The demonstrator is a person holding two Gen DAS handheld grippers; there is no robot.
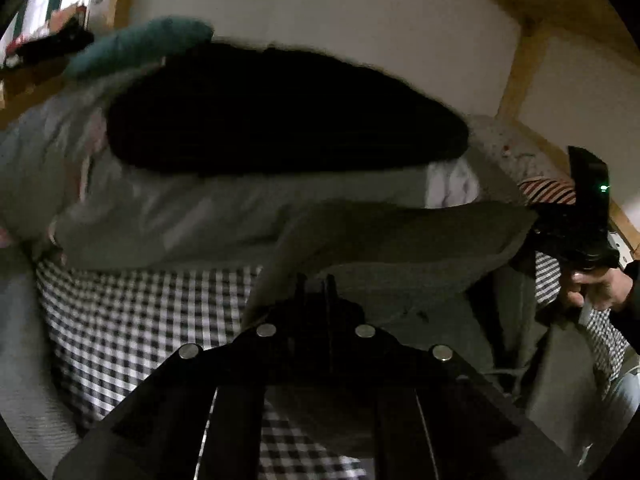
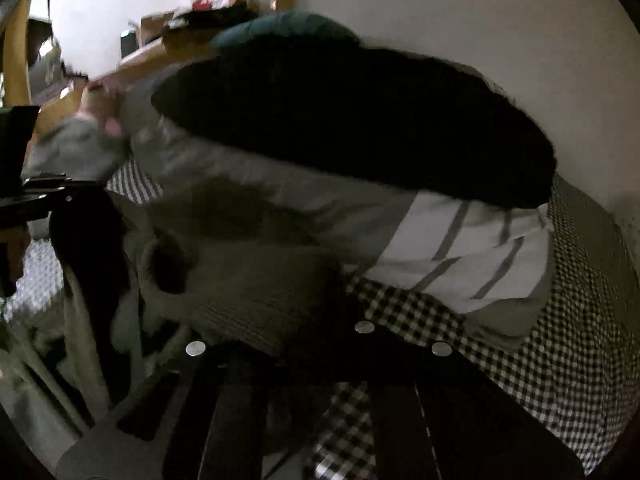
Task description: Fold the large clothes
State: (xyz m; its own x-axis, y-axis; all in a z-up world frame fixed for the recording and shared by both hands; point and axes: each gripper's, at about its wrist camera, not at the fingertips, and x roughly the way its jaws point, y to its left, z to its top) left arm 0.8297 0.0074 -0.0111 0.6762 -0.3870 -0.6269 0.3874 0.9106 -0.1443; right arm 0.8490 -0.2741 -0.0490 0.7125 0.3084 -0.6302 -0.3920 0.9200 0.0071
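- Checked bedsheet (image 1: 140,320) is your work surface, white wall behind
- Olive-grey garment (image 1: 400,232) hangs stretched between your grippers above the sheet
- Left gripper (image 1: 316,284) fingers together on its edge; right gripper (image 2: 280,344) appears clamped on cloth too
- Keep the edge taut and level, clear of the black cushion (image 1: 280,116) and the striped pillow (image 2: 460,248)

An olive-grey garment (image 1: 400,236) is hanging stretched and rumpled above the bed, its cloth drooping in folds (image 2: 248,280) toward the lower side.
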